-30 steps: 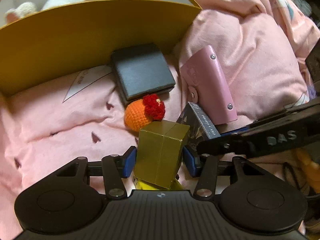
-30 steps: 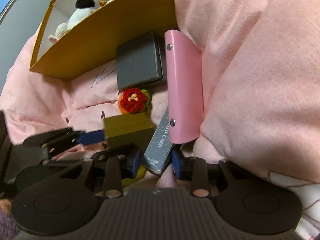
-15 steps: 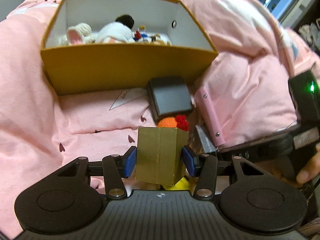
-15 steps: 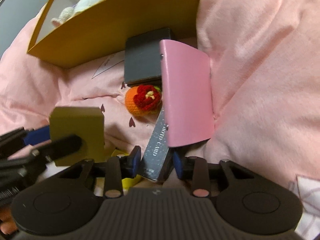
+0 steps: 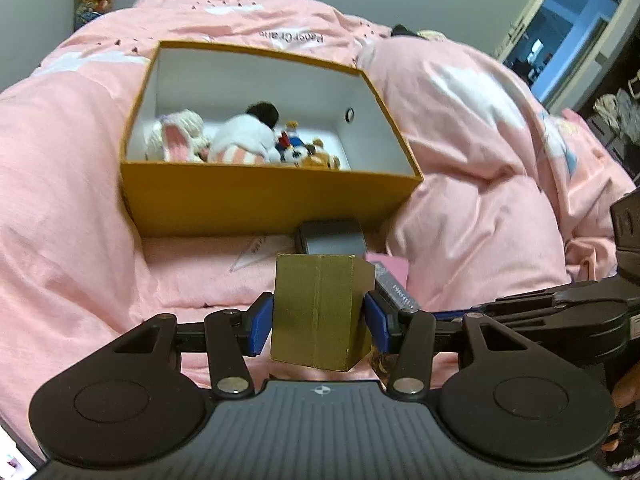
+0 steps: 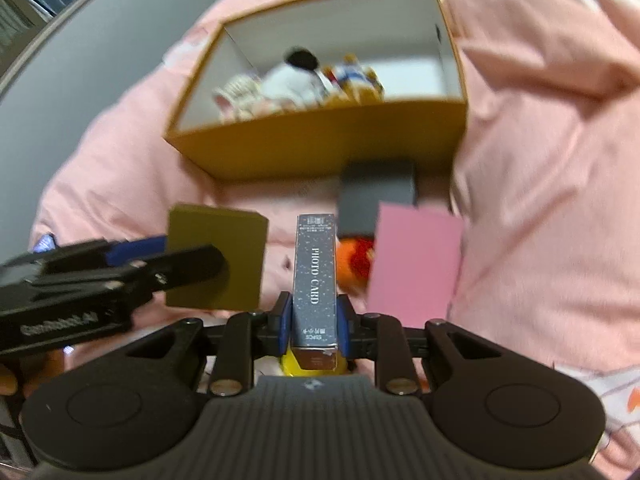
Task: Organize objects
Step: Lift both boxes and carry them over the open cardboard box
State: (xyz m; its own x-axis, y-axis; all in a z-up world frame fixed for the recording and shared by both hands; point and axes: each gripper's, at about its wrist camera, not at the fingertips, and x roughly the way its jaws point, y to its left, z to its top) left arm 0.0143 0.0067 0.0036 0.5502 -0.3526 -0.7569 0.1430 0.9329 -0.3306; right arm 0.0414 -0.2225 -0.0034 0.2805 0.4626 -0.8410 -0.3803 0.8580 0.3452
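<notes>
Moved: both tools raised since earlier; yellow box interior now seen.
Left tool: clamped on gold box.
Right tool: closing on photo card box.
Yellow box: at 12 o'clock, on bed.

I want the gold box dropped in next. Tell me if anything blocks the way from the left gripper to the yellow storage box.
Nothing visible blocks it. The left gripper holds the gold box up off the bedding; the yellow storage box is straight ahead and open-topped. The dark case lies low against its near wall, below the path.
</notes>
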